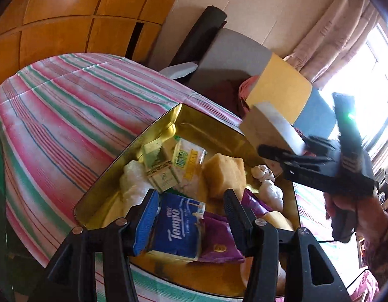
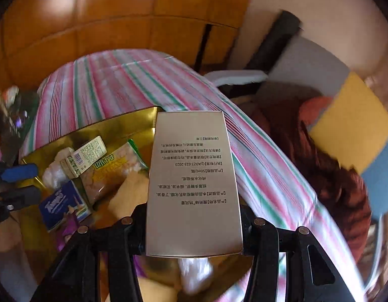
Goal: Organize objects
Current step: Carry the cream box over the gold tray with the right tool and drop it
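Beige box (image 2: 194, 183) clamped between right gripper (image 2: 194, 226) fingers, held in air above the gold tin's (image 2: 98, 130) 3 o'clock rim. Long axis along the fingers, far end toward 12 o'clock, printed face up. Striped cloth (image 2: 113, 80) bare beyond the tin toward 12 o'clock. Tin crowded: tissue pack (image 1: 177, 226), purple wrapper (image 1: 216, 239), yellow sponge (image 1: 224, 176), small carton (image 1: 158, 168). Left gripper (image 1: 191, 214) spread wide, gripping nothing, over the tissue pack.

Left gripper (image 1: 191, 216) fingers spread apart, right gripper (image 2: 194, 216) fingers clamped, raised, hand-held
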Demonstrator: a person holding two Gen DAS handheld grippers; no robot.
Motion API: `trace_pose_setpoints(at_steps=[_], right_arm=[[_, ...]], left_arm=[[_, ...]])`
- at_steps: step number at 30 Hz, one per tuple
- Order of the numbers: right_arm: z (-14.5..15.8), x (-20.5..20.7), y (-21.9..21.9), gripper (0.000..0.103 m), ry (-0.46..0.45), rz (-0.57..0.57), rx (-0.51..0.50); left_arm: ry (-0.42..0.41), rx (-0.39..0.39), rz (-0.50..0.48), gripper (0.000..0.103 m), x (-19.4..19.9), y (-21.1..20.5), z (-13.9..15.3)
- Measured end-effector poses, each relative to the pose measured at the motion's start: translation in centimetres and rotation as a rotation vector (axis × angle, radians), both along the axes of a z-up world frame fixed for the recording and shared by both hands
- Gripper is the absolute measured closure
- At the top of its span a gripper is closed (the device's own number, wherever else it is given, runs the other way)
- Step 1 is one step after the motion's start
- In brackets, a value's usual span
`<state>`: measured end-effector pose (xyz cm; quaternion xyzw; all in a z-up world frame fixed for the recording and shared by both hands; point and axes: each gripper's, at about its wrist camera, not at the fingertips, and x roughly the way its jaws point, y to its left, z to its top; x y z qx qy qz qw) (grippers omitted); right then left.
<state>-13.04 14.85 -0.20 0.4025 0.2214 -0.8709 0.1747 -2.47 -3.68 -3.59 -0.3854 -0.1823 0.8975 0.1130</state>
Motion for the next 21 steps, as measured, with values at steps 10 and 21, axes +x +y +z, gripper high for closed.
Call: trace_pose_setpoints(at_steps=[10, 21], right_arm=[[-2.8, -4.4, -4.8, 0.052, -0.053, 0.162, 0.114], [-2.8, -5.2, -4.1, 0.028, 0.024, 0.078, 0.122]], left_arm=[[-0.011, -0.004, 0.007, 0.049, -0.3, -0.6, -0.4], [-0.016, -0.003, -0.005, 0.049, -0.2, -0.4, -0.9]])
